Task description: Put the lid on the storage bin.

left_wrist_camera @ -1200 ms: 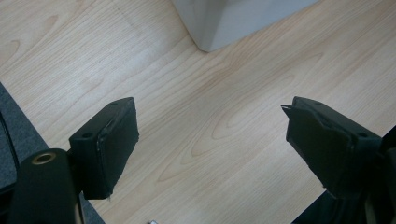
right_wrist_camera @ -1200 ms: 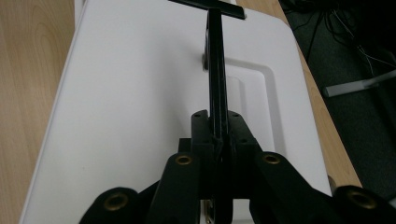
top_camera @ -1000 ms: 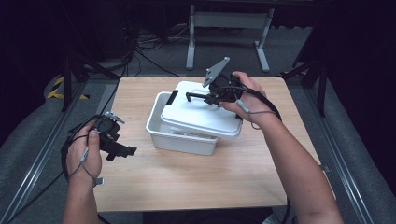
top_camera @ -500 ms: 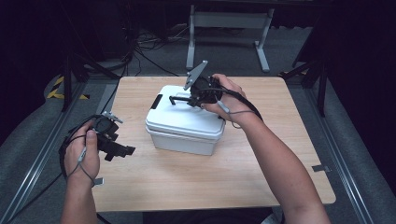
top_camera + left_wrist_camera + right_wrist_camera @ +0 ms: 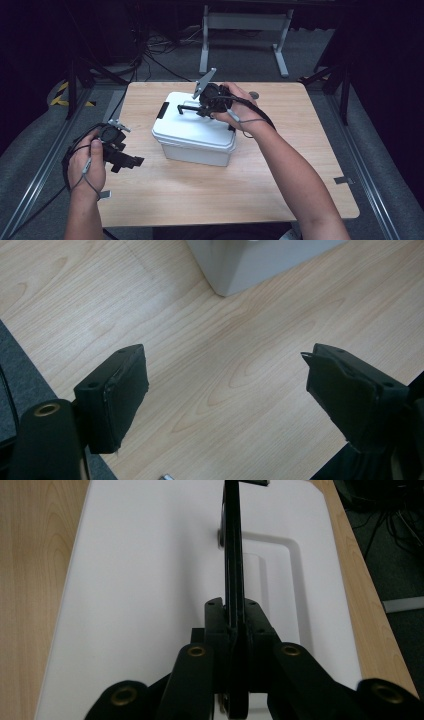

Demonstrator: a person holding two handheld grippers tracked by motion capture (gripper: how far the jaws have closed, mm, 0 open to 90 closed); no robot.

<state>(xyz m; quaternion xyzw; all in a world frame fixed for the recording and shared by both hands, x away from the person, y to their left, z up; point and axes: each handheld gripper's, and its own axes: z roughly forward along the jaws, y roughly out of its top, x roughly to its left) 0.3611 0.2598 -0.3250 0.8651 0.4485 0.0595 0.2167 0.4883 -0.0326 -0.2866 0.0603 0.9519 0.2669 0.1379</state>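
The table (image 5: 300, 200) carries one thing, a white box (image 5: 192, 132) with its lid (image 5: 150, 580) seated on top, standing left of the table's middle. From the lie of things, the box looks squared up for carrying by its black handle (image 5: 232, 555), which stands raised over the recess in the lid. The right gripper (image 5: 200, 106) hangs above the box's far half, reaching in from the box's right, its jaws pinched tight on that handle with no gap between them; that grip would serve to lift the box or steady it. The left gripper (image 5: 127, 161) waits off the box's left, near its front corner, low over bare wood, probably kept clear. Its fingers (image 5: 115, 395) are spread wide and hold nothing.
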